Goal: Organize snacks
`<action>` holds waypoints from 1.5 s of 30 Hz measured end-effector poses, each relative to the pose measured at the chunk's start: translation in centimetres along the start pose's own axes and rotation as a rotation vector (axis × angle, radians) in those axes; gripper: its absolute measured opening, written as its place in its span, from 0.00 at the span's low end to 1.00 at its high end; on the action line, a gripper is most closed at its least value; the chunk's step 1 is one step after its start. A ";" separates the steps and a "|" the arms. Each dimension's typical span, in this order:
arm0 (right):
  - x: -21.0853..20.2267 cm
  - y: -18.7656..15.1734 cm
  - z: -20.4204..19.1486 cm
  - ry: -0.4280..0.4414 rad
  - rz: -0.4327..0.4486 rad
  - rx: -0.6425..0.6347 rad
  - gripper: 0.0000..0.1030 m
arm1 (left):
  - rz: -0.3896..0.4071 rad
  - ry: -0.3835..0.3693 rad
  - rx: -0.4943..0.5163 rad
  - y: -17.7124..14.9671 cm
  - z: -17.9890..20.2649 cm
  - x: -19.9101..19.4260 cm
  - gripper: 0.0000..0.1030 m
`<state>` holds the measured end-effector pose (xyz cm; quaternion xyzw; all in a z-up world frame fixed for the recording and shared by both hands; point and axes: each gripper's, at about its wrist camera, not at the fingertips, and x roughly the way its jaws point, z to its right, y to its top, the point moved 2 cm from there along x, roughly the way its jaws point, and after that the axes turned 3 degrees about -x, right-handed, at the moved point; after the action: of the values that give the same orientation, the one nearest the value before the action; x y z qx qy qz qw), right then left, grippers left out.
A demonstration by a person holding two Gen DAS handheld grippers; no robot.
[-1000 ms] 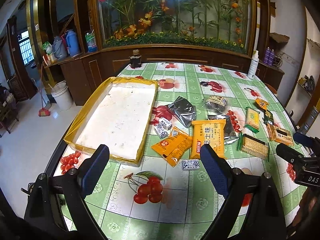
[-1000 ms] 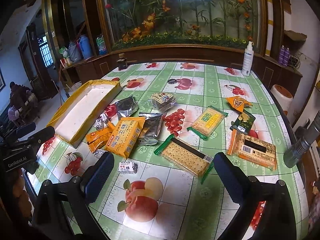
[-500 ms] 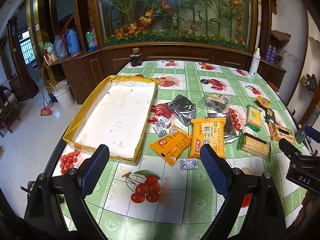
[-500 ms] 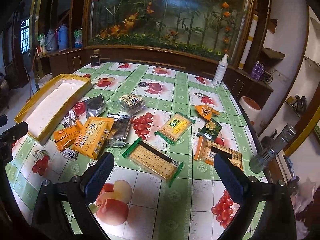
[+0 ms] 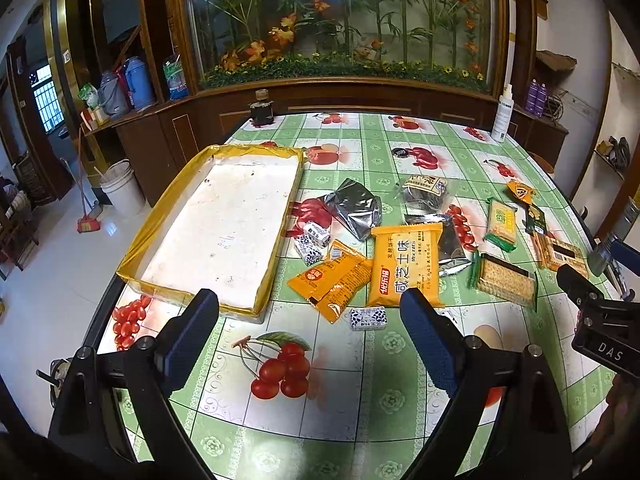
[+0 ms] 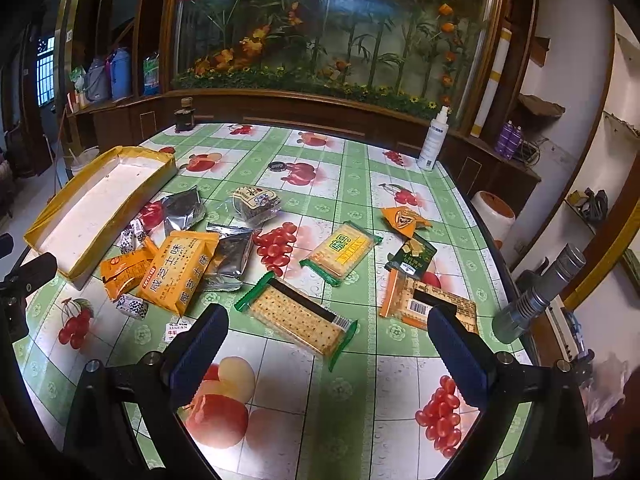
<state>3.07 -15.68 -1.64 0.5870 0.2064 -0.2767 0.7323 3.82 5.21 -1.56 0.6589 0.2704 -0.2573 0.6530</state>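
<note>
- While both jaw sets stand wide and empty, left gripper (image 5: 310, 338) hovers near the tray (image 5: 140, 256).
- Orange biscuit pack (image 5: 406, 266) lies mid-table: judged light, slick film, crushable; grip across its short edges.
- Right gripper (image 6: 328, 354) hovers over the cracker sleeve (image 6: 298, 318): judged stiff, brittle.

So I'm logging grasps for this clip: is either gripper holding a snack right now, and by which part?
Nothing is held. The left gripper and the right gripper are both open above the green fruit-print tablecloth, with the snack packets untouched.
</note>
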 end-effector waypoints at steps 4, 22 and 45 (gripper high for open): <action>-0.1 0.0 0.0 -0.012 0.002 -0.005 0.98 | -0.010 -0.006 0.007 -0.2 0.3 0.2 0.90; 1.8 -2.3 1.9 0.187 -0.038 0.052 0.98 | -0.095 -0.096 0.062 -0.7 2.8 2.9 0.90; 10.0 -0.8 1.4 0.429 -0.078 -0.149 0.97 | -0.313 -0.235 0.140 1.8 7.8 12.9 0.90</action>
<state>10.12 -18.75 -8.21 0.5681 0.3997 -0.1577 0.7019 14.42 -2.37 -9.31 0.6182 0.2727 -0.4489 0.5848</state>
